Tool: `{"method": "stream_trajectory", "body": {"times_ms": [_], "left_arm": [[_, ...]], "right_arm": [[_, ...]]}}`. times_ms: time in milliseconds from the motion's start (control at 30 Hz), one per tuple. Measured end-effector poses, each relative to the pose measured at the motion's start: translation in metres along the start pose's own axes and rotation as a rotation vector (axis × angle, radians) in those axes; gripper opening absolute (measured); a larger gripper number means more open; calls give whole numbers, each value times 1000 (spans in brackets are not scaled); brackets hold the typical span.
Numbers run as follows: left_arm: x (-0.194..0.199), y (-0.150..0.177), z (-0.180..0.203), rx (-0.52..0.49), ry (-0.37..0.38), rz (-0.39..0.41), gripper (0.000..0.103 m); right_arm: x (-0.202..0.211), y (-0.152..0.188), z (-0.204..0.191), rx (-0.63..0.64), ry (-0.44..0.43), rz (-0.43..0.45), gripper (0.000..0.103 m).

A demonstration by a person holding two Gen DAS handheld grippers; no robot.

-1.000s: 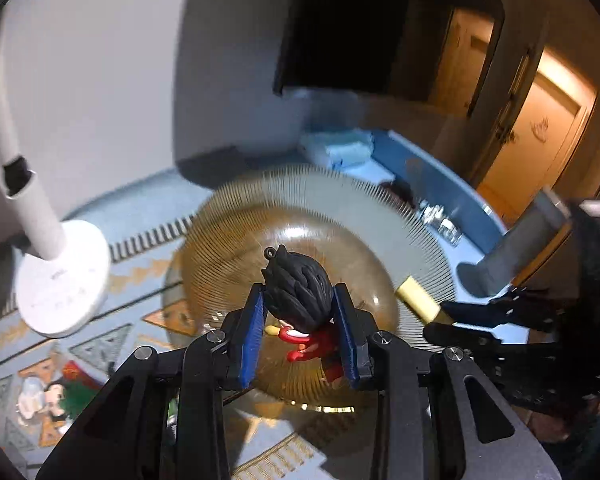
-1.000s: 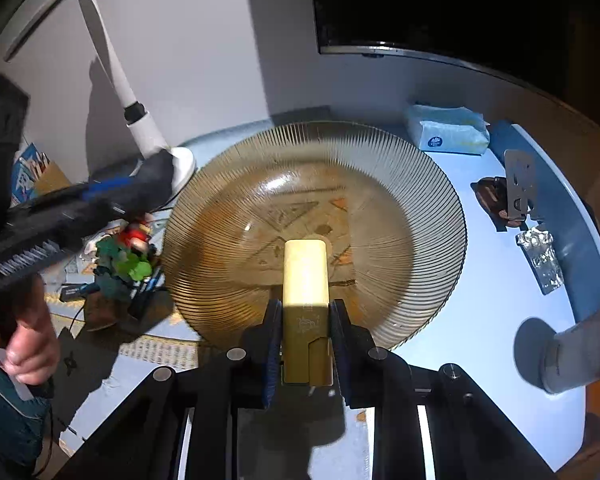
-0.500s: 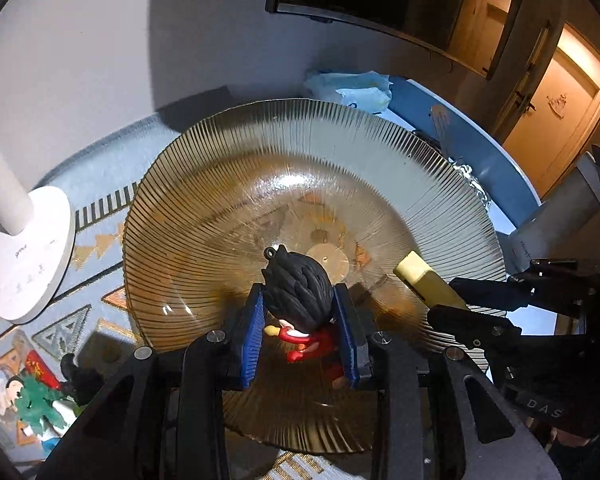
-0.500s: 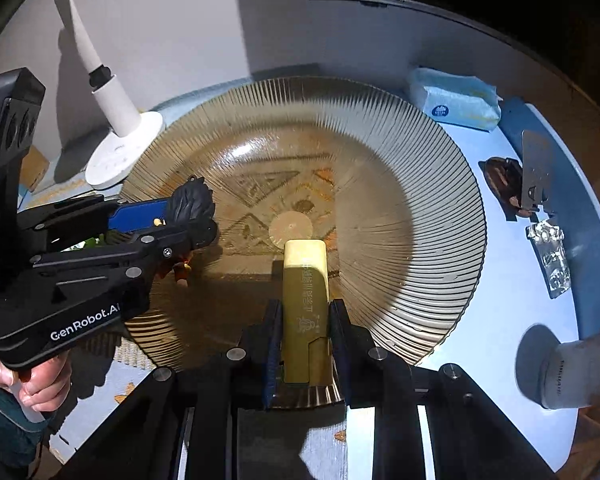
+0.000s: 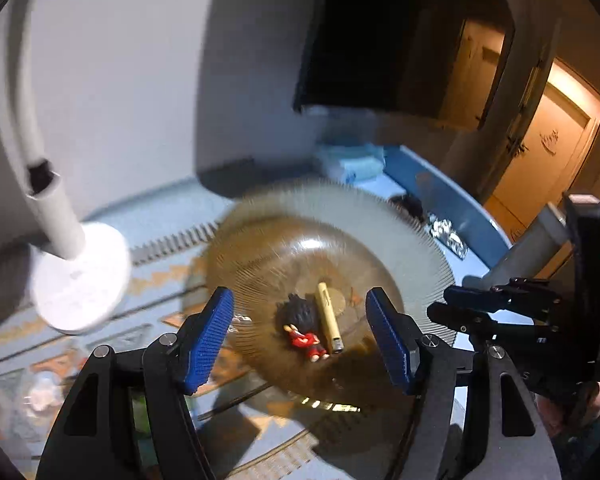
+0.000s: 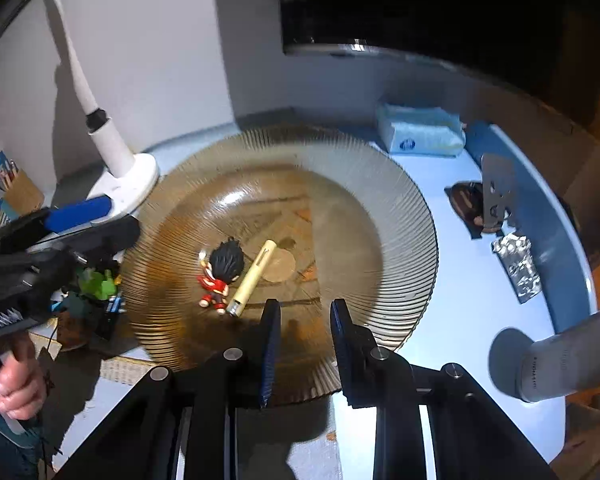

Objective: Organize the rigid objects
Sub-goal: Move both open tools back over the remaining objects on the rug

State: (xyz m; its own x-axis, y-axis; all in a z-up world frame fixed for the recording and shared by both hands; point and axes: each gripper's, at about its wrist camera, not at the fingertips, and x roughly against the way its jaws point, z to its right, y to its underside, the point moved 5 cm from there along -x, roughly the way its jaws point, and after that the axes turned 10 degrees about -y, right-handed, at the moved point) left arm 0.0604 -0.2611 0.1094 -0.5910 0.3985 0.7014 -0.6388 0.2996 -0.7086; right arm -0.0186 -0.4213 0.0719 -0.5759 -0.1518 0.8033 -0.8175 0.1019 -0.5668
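A: Logging risks first. Could set the pale pen (image 6: 252, 276) rolling on the smooth, dished glass plate (image 6: 400, 200) with any nudge to the rim; round barrel, nothing to stop it except the toy figure (image 6: 220, 276) just beside it, on its left in the right wrist view. Cannot tell whether touching.

B: Agreed. Could also clip the figure with a blue pad when pulling the left tongs (image 5: 300, 296) away low. Likewise a bump against the white lamp base (image 5: 80, 276), near the plate's left edge.

A: Noted. State of tongs?

B: Left tongs wide, having just been opening, nothing pressed between the pads. Right tongs (image 6: 305, 306) narrow, empty, only plate glass seen through the gap.

A: Position of task items?

B: Both lying flat in the plate's bowl, left of its centre disc. Seen from the left wrist: beyond the pad tips, between the two pads, apart from both. Seen from the right wrist: far of the tongs and off to their left, clear of them.

A: Other hazards?

B: Possible knock between the two tongs, close together over the plate's near side. Left view blurred; fine detail not readable. Remaining clutter on the surface (image 6: 460, 320) well apart from the plate, apart from small toys near its left rim.
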Motion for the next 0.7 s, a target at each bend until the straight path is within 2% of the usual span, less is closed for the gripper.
{"method": "stream_trajectory", "body": {"times_ms": [167, 300, 367, 433, 500, 600, 700], "left_arm": [[66, 0, -38, 34, -30, 106, 67], [127, 8, -82, 62, -90, 188, 68], [162, 15, -112, 91, -145, 236, 81], [190, 24, -140, 117, -197, 276, 83], [215, 37, -175, 148, -273, 302, 83], [235, 60, -216, 195, -335, 303, 83], [237, 93, -260, 265, -382, 263, 83]], "right_arm": [[18, -1, -44, 58, -75, 40, 25], [30, 0, -89, 107, -168, 66, 25], [36, 0, -113, 134, -209, 78, 32], [42, 0, -137, 161, -256, 95, 57], [47, 1, -161, 191, -306, 122, 60], [45, 6, -199, 249, -344, 120, 60], [35, 13, -234, 287, -397, 85, 60]]}}
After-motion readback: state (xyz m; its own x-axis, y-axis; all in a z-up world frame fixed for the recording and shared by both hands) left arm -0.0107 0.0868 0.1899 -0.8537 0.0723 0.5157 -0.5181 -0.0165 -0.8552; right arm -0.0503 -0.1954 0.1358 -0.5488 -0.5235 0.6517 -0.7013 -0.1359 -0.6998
